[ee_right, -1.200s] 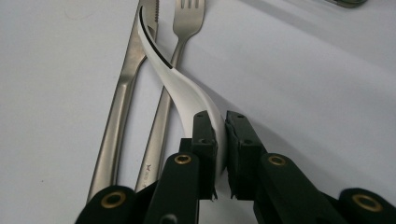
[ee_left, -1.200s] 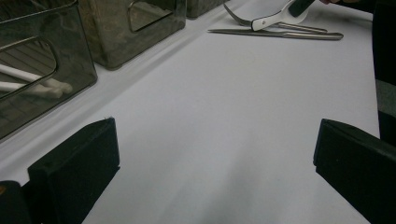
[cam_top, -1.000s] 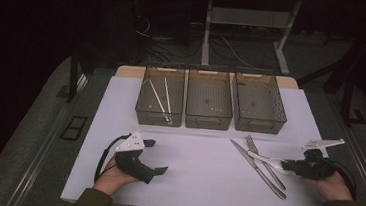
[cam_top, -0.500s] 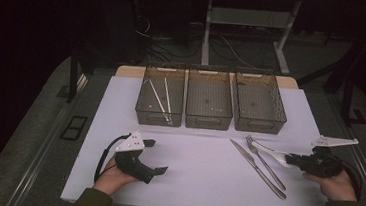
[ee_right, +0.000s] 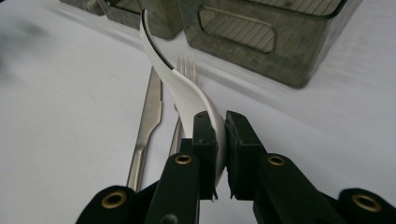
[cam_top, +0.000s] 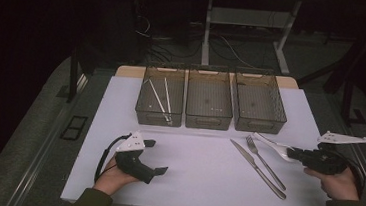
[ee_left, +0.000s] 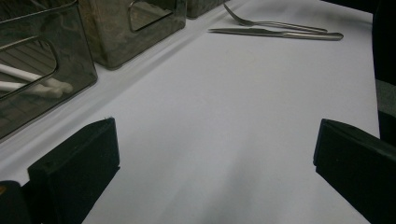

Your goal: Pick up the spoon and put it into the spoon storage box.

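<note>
My right gripper (cam_top: 292, 153) is shut on the handle of a white spoon (cam_top: 270, 142), held a little above the white mat at the right. In the right gripper view the spoon (ee_right: 173, 79) curves up and away from the pinching jaws of that gripper (ee_right: 221, 135). A steel knife (cam_top: 258, 169) and fork (cam_top: 265, 161) lie side by side on the mat just left of it. My left gripper (cam_top: 157, 157) rests on the mat at the front left, open, and nothing lies between its jaws in the left gripper view (ee_left: 215, 158).
Three smoky plastic bins stand in a row at the back of the mat: the left bin (cam_top: 145, 111) holds white chopsticks (cam_top: 160, 100), then come the middle bin (cam_top: 207, 120) and the right bin (cam_top: 259, 125). Dark floor and table legs lie beyond.
My right gripper has lifted the spoon off the mat and drawn it slightly right, away from the knife and fork. The left gripper has stayed put.
</note>
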